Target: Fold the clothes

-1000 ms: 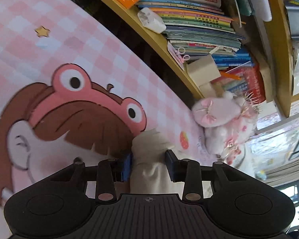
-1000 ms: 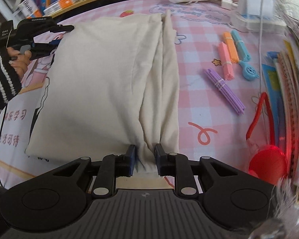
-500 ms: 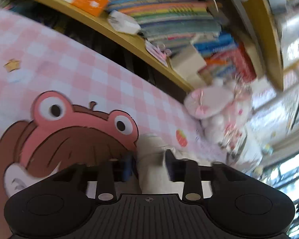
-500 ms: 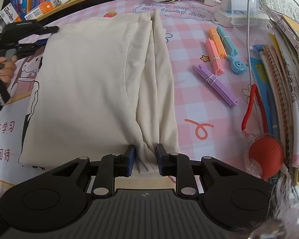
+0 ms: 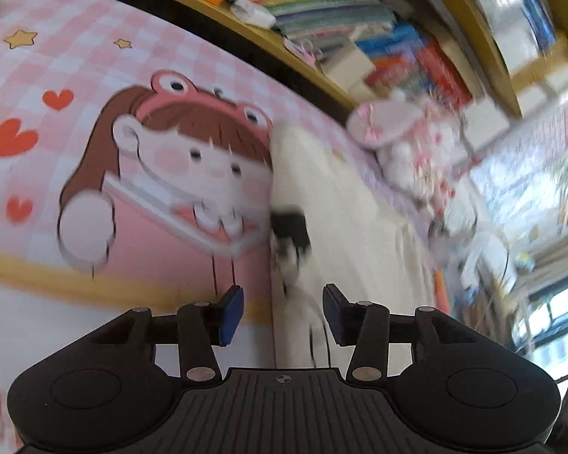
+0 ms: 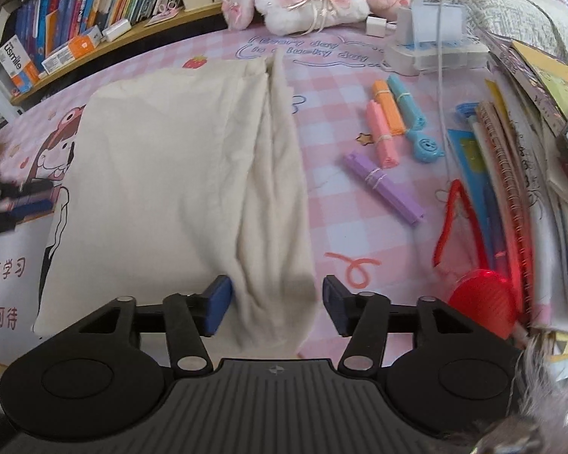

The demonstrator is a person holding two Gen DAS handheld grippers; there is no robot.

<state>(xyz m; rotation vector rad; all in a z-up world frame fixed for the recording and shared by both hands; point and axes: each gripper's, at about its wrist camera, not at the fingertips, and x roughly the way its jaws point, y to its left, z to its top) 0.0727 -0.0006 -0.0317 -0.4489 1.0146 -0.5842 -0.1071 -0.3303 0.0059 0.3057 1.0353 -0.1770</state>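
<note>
Letting go after a lengthwise fold, both the right tool (image 6: 276, 304) and left tool (image 5: 282, 316) have just spread apart, gripping nothing; cream garment (image 6: 163, 174) lies flat on the pink tabletop (image 6: 322, 113), crosswise folds likely remaining.

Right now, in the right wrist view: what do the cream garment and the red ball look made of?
Cream garment: soft woven or knit cloth, matte; it lies in limp wrinkles and folds, with no sheen. The exact fibre cannot be told. Red ball: probably translucent plastic or rubber, glossy; it glows red and has a fine ribbed or dotted surface.
</note>
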